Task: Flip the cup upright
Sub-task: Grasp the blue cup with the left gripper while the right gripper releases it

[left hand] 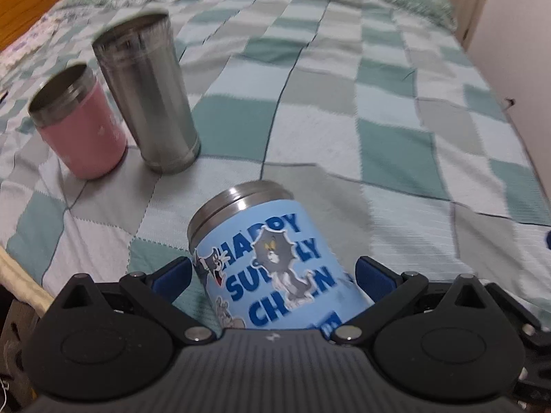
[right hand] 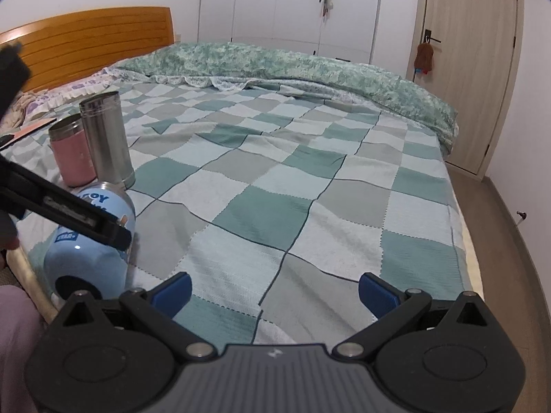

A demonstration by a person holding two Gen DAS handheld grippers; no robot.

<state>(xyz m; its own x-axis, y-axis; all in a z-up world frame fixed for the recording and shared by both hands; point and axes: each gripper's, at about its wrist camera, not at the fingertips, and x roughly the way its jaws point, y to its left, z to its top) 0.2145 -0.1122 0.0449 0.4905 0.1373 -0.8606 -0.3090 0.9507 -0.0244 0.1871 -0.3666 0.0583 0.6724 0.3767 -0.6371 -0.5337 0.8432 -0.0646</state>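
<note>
Straddling the tipped blue cup (left hand: 275, 261) on the bed (left hand: 396, 137), left tool (left hand: 273, 275) wide, ungripped; right tool (right hand: 275, 289) wide, empty. Risk: rolling off soft quilt edge, or striking pink cup (left hand: 81, 127).

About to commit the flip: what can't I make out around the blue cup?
- Left gripper contact with the blue cup: left wrist view, pads beside it, touch unclear.
- Cup base: hidden there by the gripper body.
- Cup mouth: faces away in both views; right wrist view partly blocked by the left gripper.
</note>
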